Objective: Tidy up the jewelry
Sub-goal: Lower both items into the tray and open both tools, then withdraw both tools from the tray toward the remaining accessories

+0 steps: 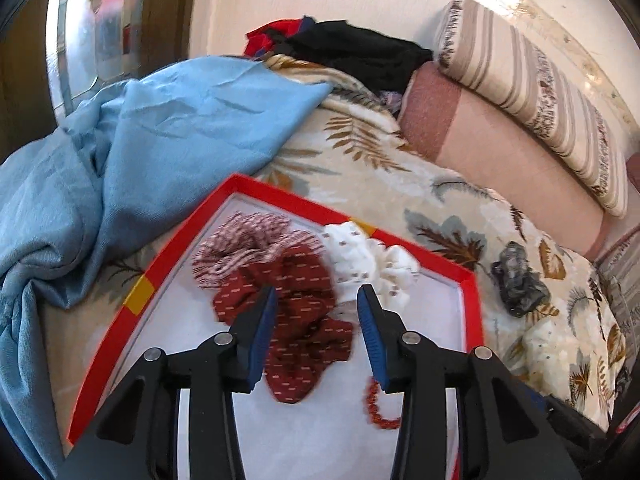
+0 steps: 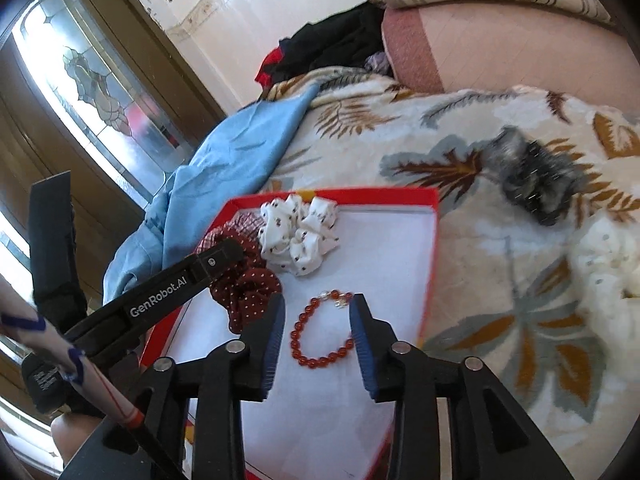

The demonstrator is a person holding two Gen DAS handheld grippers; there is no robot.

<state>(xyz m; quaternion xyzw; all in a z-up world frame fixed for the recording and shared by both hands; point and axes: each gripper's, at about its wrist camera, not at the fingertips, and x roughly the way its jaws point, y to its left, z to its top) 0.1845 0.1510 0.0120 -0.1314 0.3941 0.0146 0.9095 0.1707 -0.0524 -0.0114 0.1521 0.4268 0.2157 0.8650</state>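
1. Hovering over a red-rimmed box lid [image 2: 430, 248] on a leaf-patterned bed cover [image 2: 500, 320], the right gripper [image 2: 318, 324] holds its jaws wide and empty around a red bead bracelet [image 2: 320, 330], which lies flat on the white floor of the lid.

2. To the left, the left gripper [image 1: 318, 308] also stands with jaws wide and empty, above a dark red dotted scrunchie [image 1: 304, 320]; a red-and-white striped scrunchie [image 1: 240, 244] and a white printed scrunchie [image 1: 368, 256] sit near the far rim.

3. Outside the lid, a grey scrunchie [image 2: 536, 176] and a pale, fluffy piece [image 2: 608, 264] lie on the cover, apparently yet to be gathered; blue cloth [image 1: 160, 140] is heaped beyond the lid.

4. Judged from the pictures, the bracelet is light, limp and smooth: hard round beads that may roll or slide out of a flat pinch. The surest hold looks to be across one side of the loop, pinching a couple of beads, rather than at the clear pieces at its far end, which may be fragile.

5. Scrunchies are soft and springy; any bunched fold should serve.
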